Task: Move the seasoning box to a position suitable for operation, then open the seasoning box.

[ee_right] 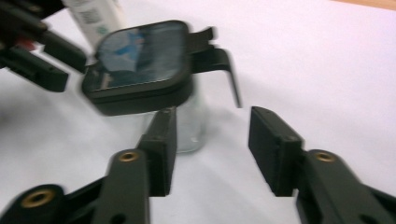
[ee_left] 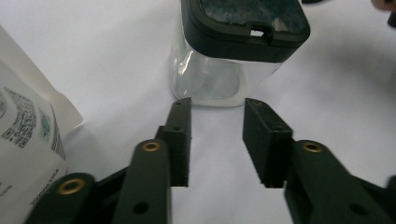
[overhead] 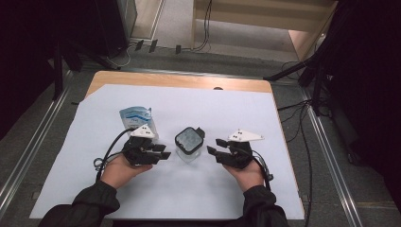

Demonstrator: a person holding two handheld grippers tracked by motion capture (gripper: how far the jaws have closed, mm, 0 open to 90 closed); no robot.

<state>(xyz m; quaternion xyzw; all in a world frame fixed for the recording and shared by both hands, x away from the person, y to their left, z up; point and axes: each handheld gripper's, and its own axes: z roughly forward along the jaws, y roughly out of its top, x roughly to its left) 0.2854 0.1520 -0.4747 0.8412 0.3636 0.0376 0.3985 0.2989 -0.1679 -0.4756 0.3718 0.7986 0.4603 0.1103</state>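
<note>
Wooden table [overhead: 182, 80] occupies the centre of the high view, most of it covered by a white sheet [overhead: 189, 189]. Left of centre on the sheet stands a white-and-blue printed pouch [overhead: 136, 116], soft-sided, apparently sealed; contents not visible. At mid-frame, between the two grippers, stands the clear square jar [overhead: 189, 150], upright, capped with a black lid [overhead: 188, 139] that has a glossy window and a hinged clasp or tab projecting toward the upper right. In the left gripper view the jar body looks empty, though reflections make this uncertain. Judgement: jar is rigid, light if empty, smooth-walled and therefore slippery under hard pads; likely glass or hard plastic, so fragile if knocked over. Best hold is across two flat opposite walls below the lid rim; the lid itself offers a matte edge for a second grip. Left gripper [ee_left: 217, 128] in the lower half of its own view: jaws parted, nothing between them, tips just short of the jar base. Right gripper [ee_right: 212, 140]: jaws parted, released, its left jaw overlapping the jar wall in the picture; contact cannot be told.
</note>
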